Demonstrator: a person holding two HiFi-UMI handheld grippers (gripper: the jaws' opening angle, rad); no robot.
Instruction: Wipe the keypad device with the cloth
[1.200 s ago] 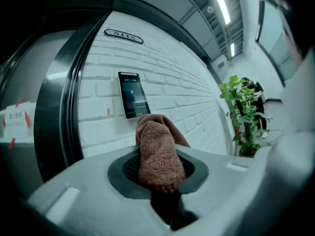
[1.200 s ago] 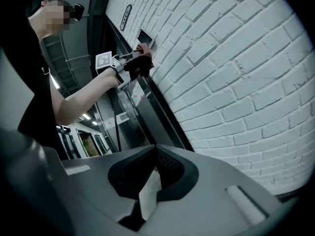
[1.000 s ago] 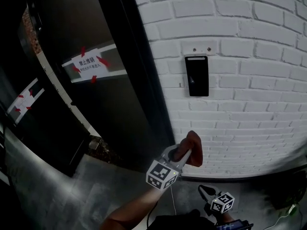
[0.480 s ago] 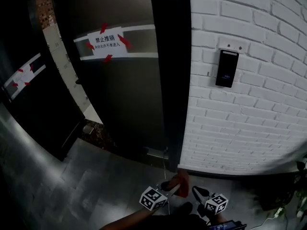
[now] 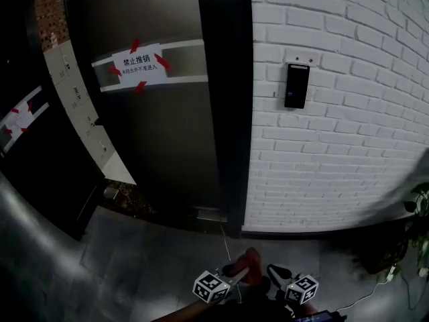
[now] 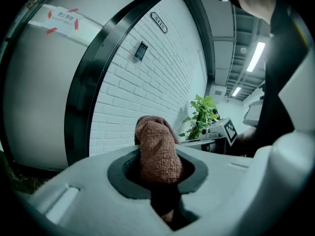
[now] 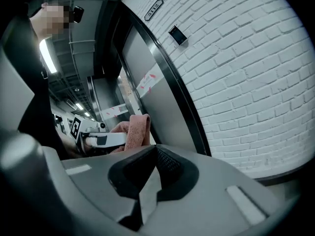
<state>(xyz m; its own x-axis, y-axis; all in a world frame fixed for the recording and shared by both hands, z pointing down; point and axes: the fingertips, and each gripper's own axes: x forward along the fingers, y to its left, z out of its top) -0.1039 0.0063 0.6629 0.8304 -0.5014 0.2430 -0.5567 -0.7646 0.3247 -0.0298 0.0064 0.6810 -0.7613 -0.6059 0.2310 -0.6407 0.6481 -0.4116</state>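
Observation:
The black keypad device [image 5: 297, 86] hangs on the white brick wall [image 5: 335, 153], high and far from both grippers. My left gripper [image 5: 247, 265] is low at the bottom of the head view, shut on a reddish-brown cloth [image 5: 252, 259]. In the left gripper view the cloth [image 6: 156, 151] stands up between the jaws, with the keypad device [image 6: 141, 50] small and far up the wall. My right gripper [image 5: 273, 272] sits just right of the left one, shut and holding nothing. The right gripper view shows the keypad device [image 7: 177, 34] and the cloth [image 7: 138, 130] to its left.
A dark door carries a paper notice [image 5: 139, 64] fixed with red tape, beside a black door frame [image 5: 224, 113]. A potted plant [image 5: 419, 210] stands at the right edge, near a thin cable [image 5: 375, 288] on the grey floor.
The left gripper with the cloth has dropped from just below the keypad to the bottom of the view. The keypad now looks smaller and farther away. The right gripper stays low.

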